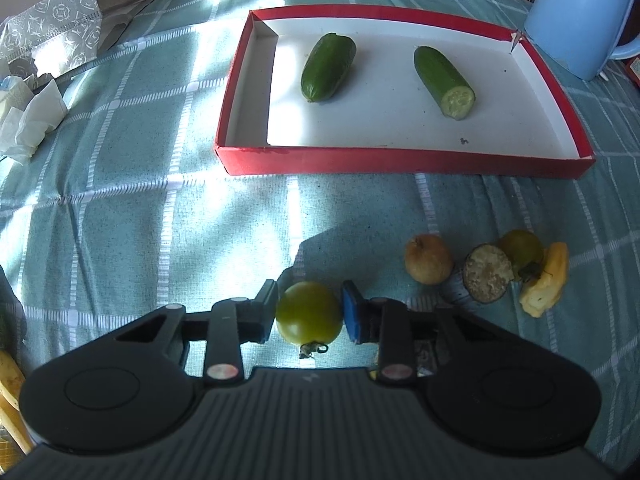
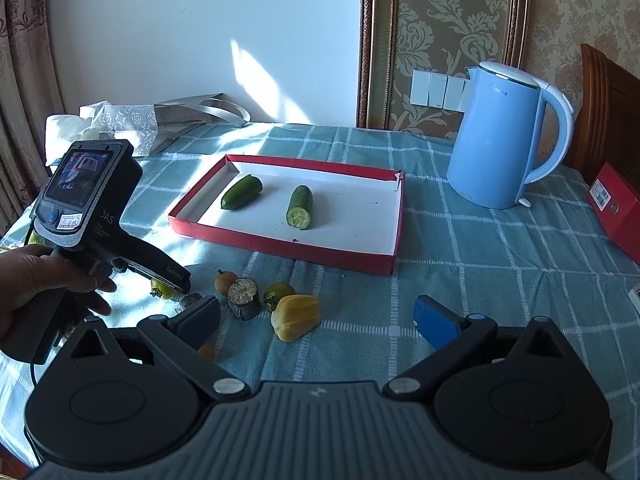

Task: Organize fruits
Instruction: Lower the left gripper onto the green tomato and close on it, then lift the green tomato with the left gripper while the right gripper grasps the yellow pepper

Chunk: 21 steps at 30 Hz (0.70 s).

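My left gripper [image 1: 309, 314] clamps the tomato [image 1: 309, 312] for the tray [image 1: 400, 160]; right gripper [image 2: 316, 320] hangs wide, nothing between its jaws.

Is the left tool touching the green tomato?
Touching. The left wrist view shows the left tool shut on the green tomato, both pads pressed against its sides with no gap.
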Available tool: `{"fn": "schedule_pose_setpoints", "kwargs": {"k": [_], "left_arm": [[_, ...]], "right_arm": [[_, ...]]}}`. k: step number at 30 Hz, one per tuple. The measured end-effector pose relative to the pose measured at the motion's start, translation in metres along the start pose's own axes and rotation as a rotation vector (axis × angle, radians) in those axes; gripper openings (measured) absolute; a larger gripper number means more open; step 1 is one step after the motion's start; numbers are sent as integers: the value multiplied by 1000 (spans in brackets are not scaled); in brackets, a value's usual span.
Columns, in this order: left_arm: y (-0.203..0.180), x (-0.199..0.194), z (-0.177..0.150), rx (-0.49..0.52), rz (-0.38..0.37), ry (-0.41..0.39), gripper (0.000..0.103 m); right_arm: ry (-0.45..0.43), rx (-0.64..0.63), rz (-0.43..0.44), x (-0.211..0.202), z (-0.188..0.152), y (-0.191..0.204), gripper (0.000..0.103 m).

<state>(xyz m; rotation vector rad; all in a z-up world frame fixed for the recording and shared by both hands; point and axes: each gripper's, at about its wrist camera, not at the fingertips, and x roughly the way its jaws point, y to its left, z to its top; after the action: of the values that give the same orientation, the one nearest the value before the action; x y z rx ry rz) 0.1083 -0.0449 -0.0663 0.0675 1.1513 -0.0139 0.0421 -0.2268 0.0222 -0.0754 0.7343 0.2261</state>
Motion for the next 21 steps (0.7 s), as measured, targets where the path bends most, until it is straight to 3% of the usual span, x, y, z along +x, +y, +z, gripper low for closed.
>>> {"fn": "schedule_pose_setpoints", "kwargs": {"k": [15,19,20,21], "left_arm": [[-1,-34,1,70,49,-125,31],[2,-50,-6,81,54,-162,31],[3,-53,-8,83,56,-166,31],[4,-56,-10,83,56,-170,31]], "right_arm": [[-26,-57,29,13,-6,5,103],[-41,-131,46,31,-14,11,102],[-37,-144,56,37,-16,12,98],[-21,-156,65,46,-17,13,87]]}}
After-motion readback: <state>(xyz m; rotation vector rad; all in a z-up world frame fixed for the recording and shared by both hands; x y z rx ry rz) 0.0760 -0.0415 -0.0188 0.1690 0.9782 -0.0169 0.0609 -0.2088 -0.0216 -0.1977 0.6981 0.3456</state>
